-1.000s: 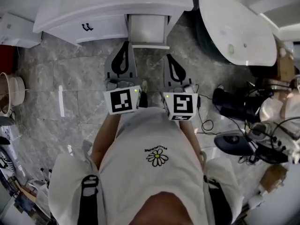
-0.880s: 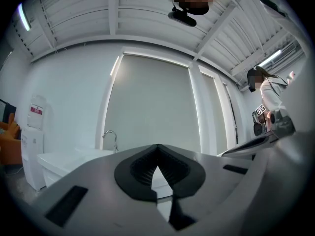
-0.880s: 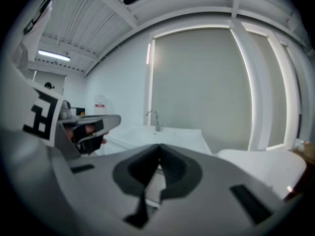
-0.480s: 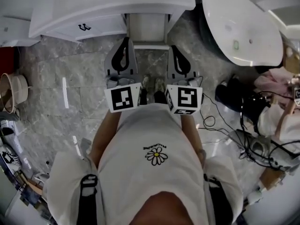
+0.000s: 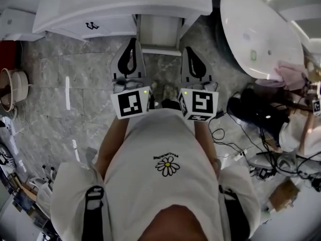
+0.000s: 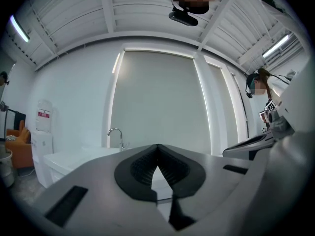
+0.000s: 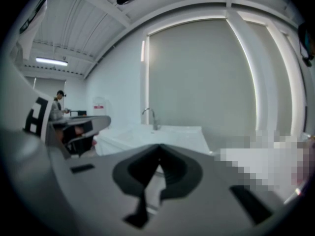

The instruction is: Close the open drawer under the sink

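The white sink cabinet (image 5: 120, 4) stands at the top of the head view. Its middle drawer (image 5: 158, 31) is pulled out toward me, and its white inside shows. My left gripper (image 5: 133, 40) is shut and empty, with its tip at the drawer's left front corner. My right gripper (image 5: 189, 49) is also shut and empty, just right of the drawer's right front corner. Whether either tip touches the drawer I cannot tell. In the left gripper view the shut left gripper (image 6: 157, 145) points level at the sink top and its faucet (image 6: 115, 132). The right gripper (image 7: 158, 145) faces the same faucet (image 7: 150, 114).
A shut drawer with a black handle (image 5: 92, 25) sits left of the open one. A large white oval tub (image 5: 261, 29) leans at the right. Cables and black gear (image 5: 251, 109) lie on the grey tiled floor at the right. A bucket (image 5: 9, 89) stands at the far left.
Both grippers have moved forward toward the cabinet. Their tips now stand at the open drawer's front corners instead of short of it.
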The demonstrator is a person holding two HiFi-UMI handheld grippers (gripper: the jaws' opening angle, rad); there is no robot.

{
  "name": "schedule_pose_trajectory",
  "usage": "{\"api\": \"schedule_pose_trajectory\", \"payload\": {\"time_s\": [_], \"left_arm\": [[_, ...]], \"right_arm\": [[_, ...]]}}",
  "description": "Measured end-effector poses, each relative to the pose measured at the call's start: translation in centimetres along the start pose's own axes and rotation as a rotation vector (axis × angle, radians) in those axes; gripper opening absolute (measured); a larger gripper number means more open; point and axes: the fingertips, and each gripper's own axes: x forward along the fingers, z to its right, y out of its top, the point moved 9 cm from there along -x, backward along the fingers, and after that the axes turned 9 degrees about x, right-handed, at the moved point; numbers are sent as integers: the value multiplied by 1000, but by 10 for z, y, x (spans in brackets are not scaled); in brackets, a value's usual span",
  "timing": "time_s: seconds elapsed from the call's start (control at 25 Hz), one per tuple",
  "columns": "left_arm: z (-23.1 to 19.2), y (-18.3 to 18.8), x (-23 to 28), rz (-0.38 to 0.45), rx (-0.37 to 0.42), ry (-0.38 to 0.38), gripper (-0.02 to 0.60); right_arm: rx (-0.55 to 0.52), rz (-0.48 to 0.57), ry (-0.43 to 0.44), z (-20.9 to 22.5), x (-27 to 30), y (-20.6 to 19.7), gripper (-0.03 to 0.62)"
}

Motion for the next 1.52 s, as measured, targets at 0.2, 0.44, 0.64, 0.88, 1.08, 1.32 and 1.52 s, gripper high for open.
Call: {"api": "schedule_pose_trajectory", "payload": {"time_s": [0.2,0.44,0.64,0.88,1.08,1.32,1.52], "left_arm": [[-6,-7,5,-12,22,28,19],[-16,-30,12,-49,88,46,19],[-16,-76,29,-99,92,93,18],[4,-181,37,-182,-46,53,18],[24,-253,24,-236,-40,-27,20],[47,-303,14,-266,-67,-40,20],[51,-334,3,-285,-70,-46,18]], "right_arm": [[-9,4,4,3,9,-1,29],[-18,-29,27,7,26,-13,29],[-1,-59,31,16,48,-46,29],[30,-108,33,30,84,-129,29],[71,-136,14,31,96,-190,29],[74,-156,23,29,101,-236,29],[66,-181,-10,30,96,-277,29]]}}
